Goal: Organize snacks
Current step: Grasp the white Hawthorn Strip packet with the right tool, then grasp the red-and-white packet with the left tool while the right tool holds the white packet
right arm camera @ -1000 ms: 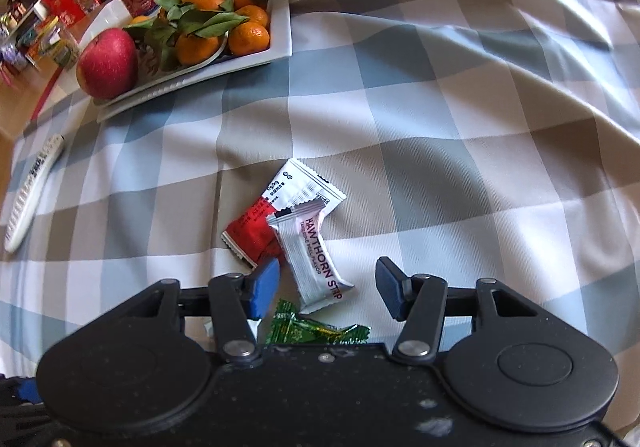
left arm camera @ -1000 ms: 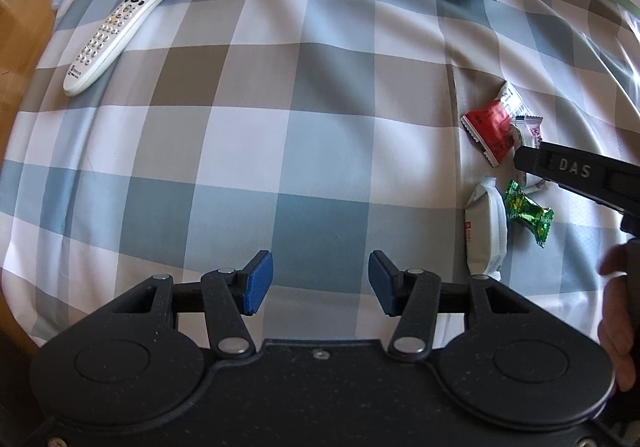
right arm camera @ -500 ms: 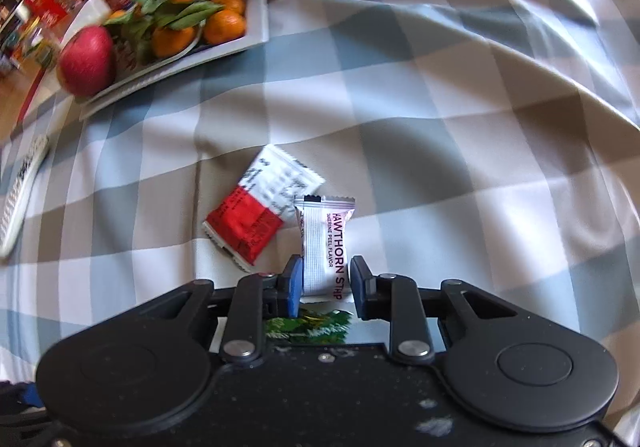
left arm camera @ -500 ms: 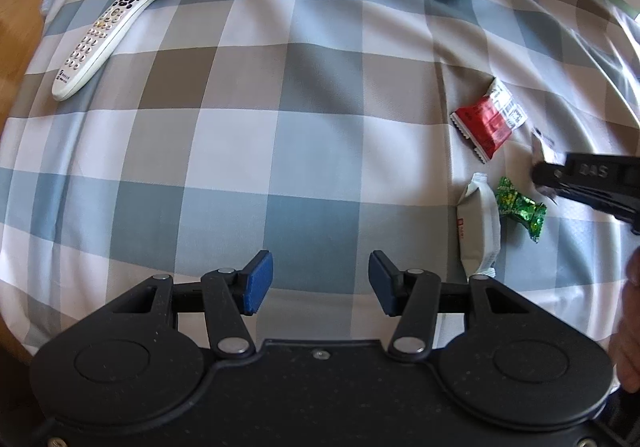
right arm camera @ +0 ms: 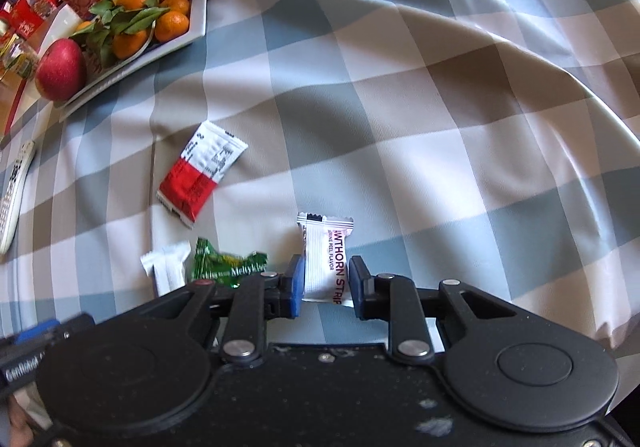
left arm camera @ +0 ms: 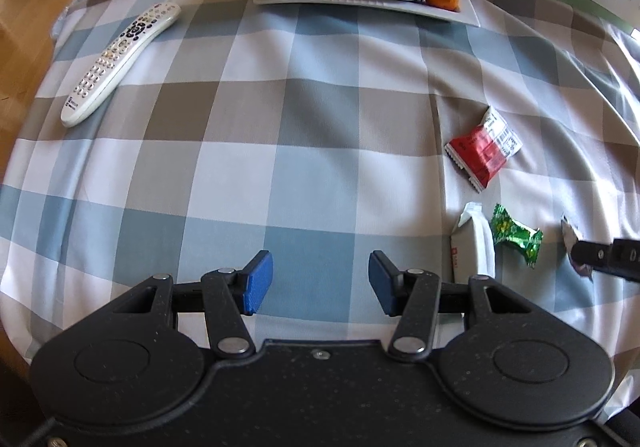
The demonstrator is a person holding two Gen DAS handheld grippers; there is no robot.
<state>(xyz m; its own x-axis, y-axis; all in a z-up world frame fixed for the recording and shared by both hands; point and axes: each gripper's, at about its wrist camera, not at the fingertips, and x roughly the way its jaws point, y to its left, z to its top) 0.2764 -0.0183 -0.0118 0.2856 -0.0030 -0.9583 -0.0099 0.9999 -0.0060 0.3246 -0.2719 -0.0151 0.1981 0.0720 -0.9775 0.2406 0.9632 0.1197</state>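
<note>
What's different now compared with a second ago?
The right gripper closed its fingers on the white hawthorn packet, lifting it away from the red packet. The red packet, green candy, small white packet and open left gripper stayed put.

Counter [left arm camera: 320, 151] covered by checked cloth, blue, grey and white, creased at right. Directly on cloth: white remote [left arm camera: 120, 63] at left, lying diagonal; white rectangular tray [left arm camera: 360, 1] of fruit at far edge; red-and-white packet [left arm camera: 482, 149] flat, right of centre; white wrapper [left arm camera: 474, 247] and green candy [left arm camera: 516, 235] just beside each other, nearer. Hawthorn strip packet [right arm camera: 328, 259] off cloth.
</note>
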